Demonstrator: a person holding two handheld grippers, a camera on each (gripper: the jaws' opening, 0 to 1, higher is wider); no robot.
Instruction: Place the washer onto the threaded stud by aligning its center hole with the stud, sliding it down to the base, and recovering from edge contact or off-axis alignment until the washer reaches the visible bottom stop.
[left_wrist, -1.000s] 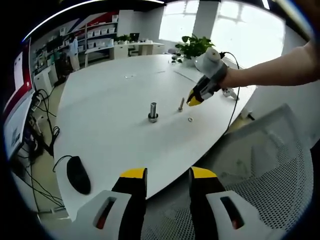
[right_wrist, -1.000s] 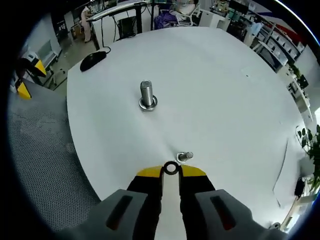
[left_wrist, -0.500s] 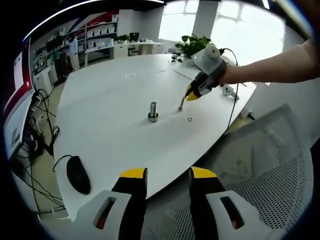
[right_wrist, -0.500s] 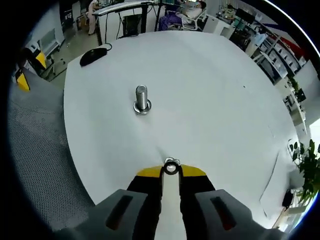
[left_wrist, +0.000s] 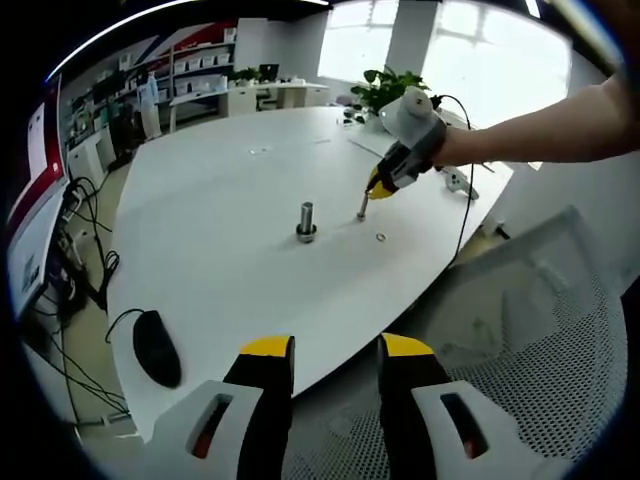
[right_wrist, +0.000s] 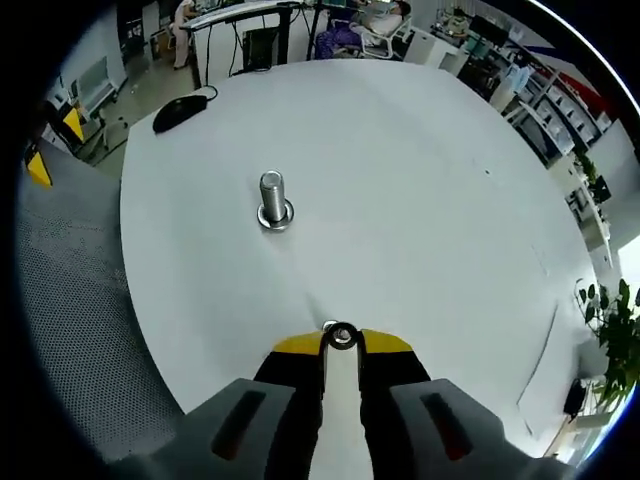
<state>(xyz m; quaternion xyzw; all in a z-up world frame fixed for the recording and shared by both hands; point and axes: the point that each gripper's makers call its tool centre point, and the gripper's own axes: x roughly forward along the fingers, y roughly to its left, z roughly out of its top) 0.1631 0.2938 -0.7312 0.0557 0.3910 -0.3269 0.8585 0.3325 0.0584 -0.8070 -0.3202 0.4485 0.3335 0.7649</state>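
My right gripper (right_wrist: 342, 342) is shut on a small steel washer (right_wrist: 342, 336), held flat at its yellow tips. Just beyond the washer, the top of a thin threaded stud (right_wrist: 329, 327) peeks out, mostly hidden beneath it. In the left gripper view the right gripper (left_wrist: 383, 184) hangs right over that thin stud (left_wrist: 362, 208), held by an arm reaching in from the right. A thicker stud (left_wrist: 306, 221) (right_wrist: 272, 199) stands upright farther along the white table with a washer around its base. My left gripper (left_wrist: 336, 350) is open and holds nothing, off the table's near edge.
A loose washer (left_wrist: 380, 238) lies on the round white table (left_wrist: 220, 200) near the thin stud. A black mouse (left_wrist: 157, 349) (right_wrist: 180, 112) sits by the table edge. A grey mesh chair (left_wrist: 520, 330) stands beside the table. A potted plant (left_wrist: 385, 95) is at the far side.
My right gripper has carried the washer from beside the thin stud to right over its top. The left gripper has not moved.
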